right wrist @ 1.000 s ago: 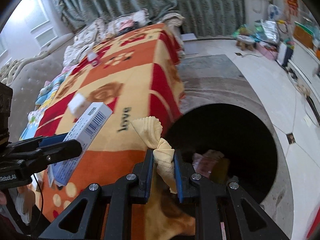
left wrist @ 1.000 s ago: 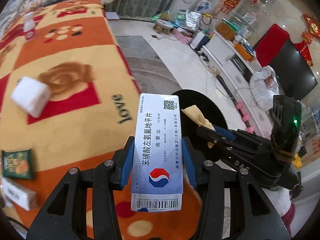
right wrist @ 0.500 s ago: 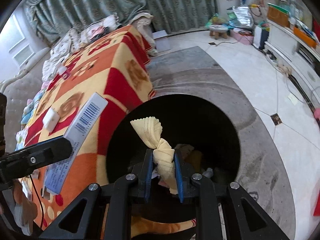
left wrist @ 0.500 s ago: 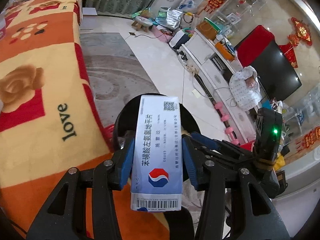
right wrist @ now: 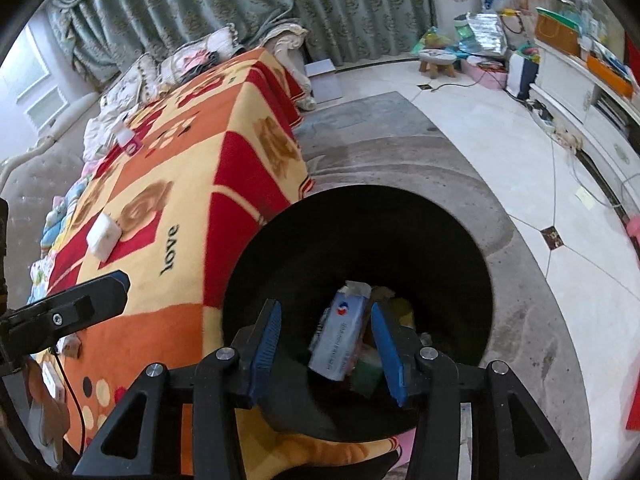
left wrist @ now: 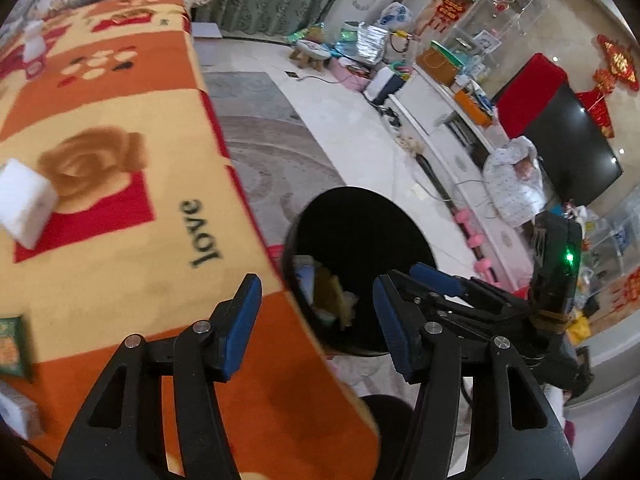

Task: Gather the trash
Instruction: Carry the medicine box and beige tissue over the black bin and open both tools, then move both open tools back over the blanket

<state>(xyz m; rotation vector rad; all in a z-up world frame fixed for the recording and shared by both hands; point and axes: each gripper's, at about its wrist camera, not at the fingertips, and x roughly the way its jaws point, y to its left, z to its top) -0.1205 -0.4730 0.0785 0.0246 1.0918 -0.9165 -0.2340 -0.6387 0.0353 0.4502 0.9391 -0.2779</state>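
Observation:
A black round trash bin (left wrist: 400,216) (right wrist: 472,248) stands on the floor beside the table. In the right wrist view a blue-and-white medicine box (right wrist: 340,332) lies inside it among other trash. My left gripper (left wrist: 316,320) is open and empty at the table edge, next to the bin. My right gripper (right wrist: 326,344) is open and empty right above the bin's mouth; it also shows at the right of the left wrist view (left wrist: 404,284). A white block (left wrist: 22,204) (right wrist: 103,236) and a green packet (left wrist: 12,346) lie on the orange patterned tablecloth (left wrist: 120,92).
A small bottle (left wrist: 34,54) (right wrist: 128,138) stands at the table's far end. A white box (left wrist: 16,412) lies at the near left edge. A grey rug (right wrist: 400,140) and tiled floor surround the bin. A TV unit (left wrist: 448,120) with clutter lines the right wall.
Both grippers have opened over the bin. The medicine box left my left gripper and the yellow wrapper left my right gripper; the box now lies in the bin. The left gripper swung back toward the table.

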